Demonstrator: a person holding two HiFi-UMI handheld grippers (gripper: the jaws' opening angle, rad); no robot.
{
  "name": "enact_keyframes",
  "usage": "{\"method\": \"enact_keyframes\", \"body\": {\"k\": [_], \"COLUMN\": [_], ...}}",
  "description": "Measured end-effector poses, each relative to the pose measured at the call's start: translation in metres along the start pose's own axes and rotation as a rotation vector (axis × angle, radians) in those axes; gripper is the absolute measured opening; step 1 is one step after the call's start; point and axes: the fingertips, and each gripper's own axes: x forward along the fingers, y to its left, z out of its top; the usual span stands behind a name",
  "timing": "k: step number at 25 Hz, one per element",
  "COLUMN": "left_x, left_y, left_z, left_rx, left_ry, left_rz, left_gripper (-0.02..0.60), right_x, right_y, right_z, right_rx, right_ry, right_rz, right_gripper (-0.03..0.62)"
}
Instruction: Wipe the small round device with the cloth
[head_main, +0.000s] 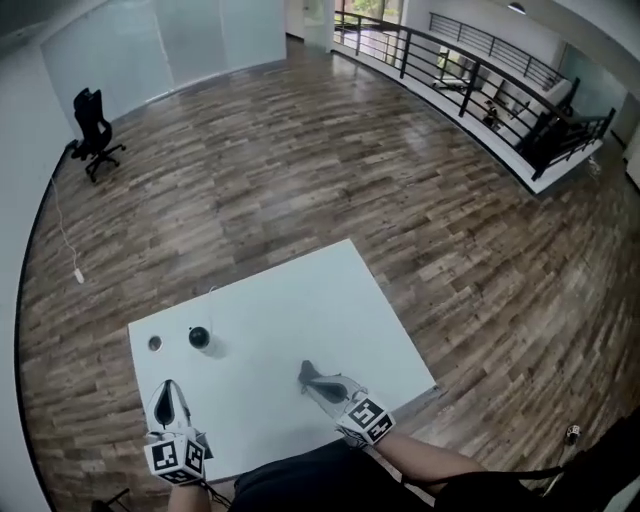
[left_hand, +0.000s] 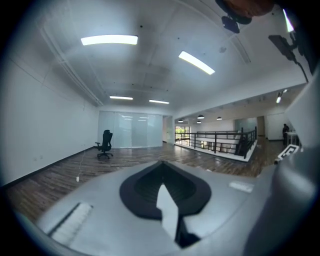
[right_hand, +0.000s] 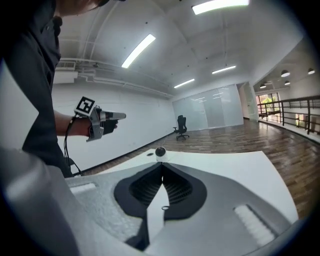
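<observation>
The small round black device (head_main: 199, 337) stands on the white table (head_main: 300, 300) near its far left part; the right gripper view shows the device (right_hand: 160, 151) just past my jaw tips. My left gripper (head_main: 168, 405) hovers over the table's near left corner, its jaws together and empty, pointing out across the room (left_hand: 161, 162). My right gripper (head_main: 320, 380) is low over the near middle of the table, aimed at the device, its jaws closed with nothing between them (right_hand: 161, 164). The left gripper (right_hand: 120, 116) shows raised at the left. I see no cloth in any view.
A small round hole (head_main: 155, 343) sits in the table left of the device. A black office chair (head_main: 95, 130) stands far off on the wood floor, with a white cable (head_main: 70, 250) along the wall. A black railing (head_main: 480, 80) runs at the back right.
</observation>
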Motion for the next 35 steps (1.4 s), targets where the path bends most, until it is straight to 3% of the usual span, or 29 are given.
{"method": "enact_keyframes", "body": {"k": [5,9,14,18,22,30,35], "left_x": [0.009,0.016,0.009,0.01,0.004,-0.007,-0.012], "left_y": [0.002,0.001,-0.011,-0.006,0.001,0.019,0.025], "left_z": [-0.012,-0.02,-0.031,-0.024,-0.026,-0.025,-0.027], "left_rx": [-0.006,-0.006,0.003,-0.009,-0.029,-0.035,-0.032], "left_ry": [0.038,0.057,0.07,0.067,0.08,0.09,0.098], "left_rz": [-0.085,-0.141,-0.176,-0.172,-0.151,-0.098,-0.07], "left_gripper": [0.008,0.008,0.008,0.008,0.008,0.008,0.008], "right_x": [0.005,0.016,0.003,-0.001,-0.003,0.013,0.021], "right_y": [-0.015,-0.022,-0.035,-0.047,-0.05,-0.057,-0.07], "right_z": [-0.038,-0.062,-0.086,-0.098,-0.107,-0.13,-0.135], "right_rx": [-0.049,-0.073,-0.131,-0.154,-0.22,-0.115,-0.143], "right_ry": [0.119,0.175,0.255,0.328,0.401,0.46,0.516], "right_rz": [-0.09,-0.127,-0.209,-0.259,-0.244,-0.215,-0.221], "right_gripper": [0.047,0.205,0.324,0.362,0.373,0.373,0.371]}}
